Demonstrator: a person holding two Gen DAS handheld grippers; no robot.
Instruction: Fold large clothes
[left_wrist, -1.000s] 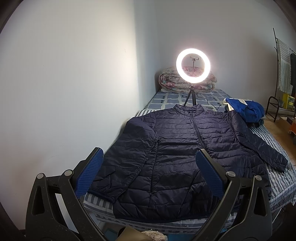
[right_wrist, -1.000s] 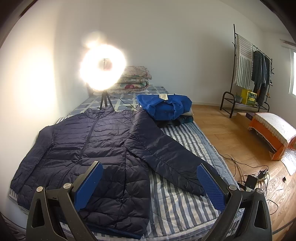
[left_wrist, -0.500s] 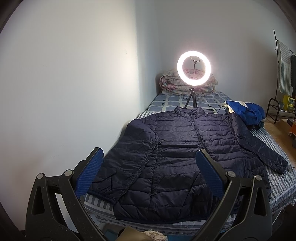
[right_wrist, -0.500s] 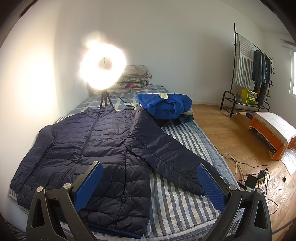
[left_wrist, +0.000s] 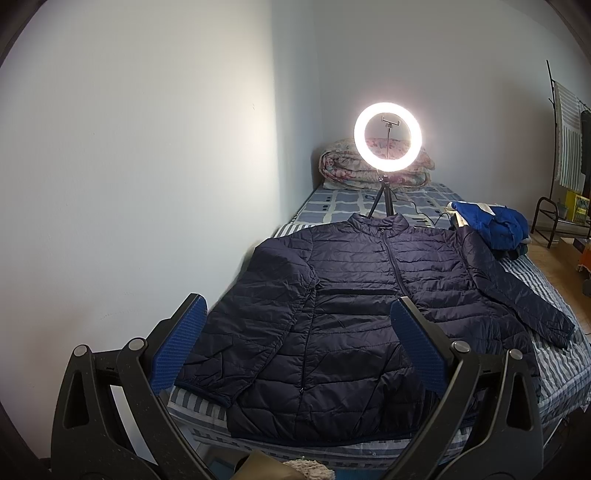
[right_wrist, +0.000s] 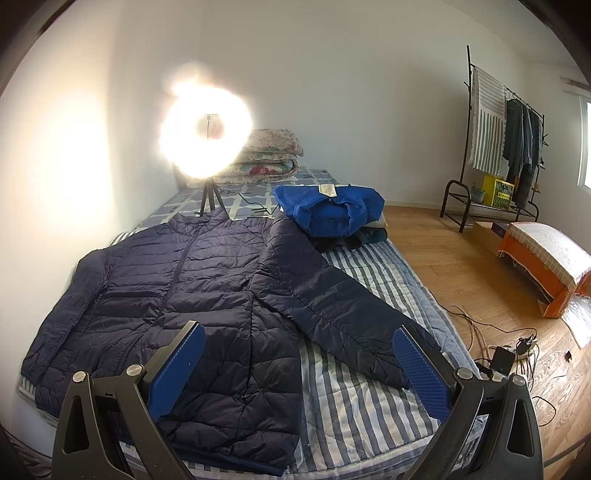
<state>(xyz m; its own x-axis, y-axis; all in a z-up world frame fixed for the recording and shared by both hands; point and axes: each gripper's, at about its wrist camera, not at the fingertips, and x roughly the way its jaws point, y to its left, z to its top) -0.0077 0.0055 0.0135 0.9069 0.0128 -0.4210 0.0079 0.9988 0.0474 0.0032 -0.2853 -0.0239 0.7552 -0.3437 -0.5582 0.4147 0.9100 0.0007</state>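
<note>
A dark navy quilted jacket (left_wrist: 354, 306) (right_wrist: 192, 291) lies flat and zipped on the striped bed (right_wrist: 369, 406), collar toward the far end. Its right sleeve (right_wrist: 332, 302) stretches out over the stripes; the other sleeve (left_wrist: 251, 325) lies along the wall side. My left gripper (left_wrist: 295, 343) hangs open above the jacket's hem, holding nothing. Over the near end of the bed my right gripper (right_wrist: 299, 365) is also open and empty, between the hem and the right cuff.
A lit ring light on a tripod (left_wrist: 386, 142) (right_wrist: 207, 125) stands just behind the collar. Folded blue clothing (right_wrist: 328, 212) lies beside the right shoulder, quilts (right_wrist: 266, 158) at the head. Wall on the left; wooden floor with cables (right_wrist: 509, 354), a rack (right_wrist: 498, 147) and an orange stool (right_wrist: 546, 258) on the right.
The left wrist view has tilted up a little, so the jacket and ring light sit lower in frame. The right wrist view is nearly unchanged. Both grippers stay open.
</note>
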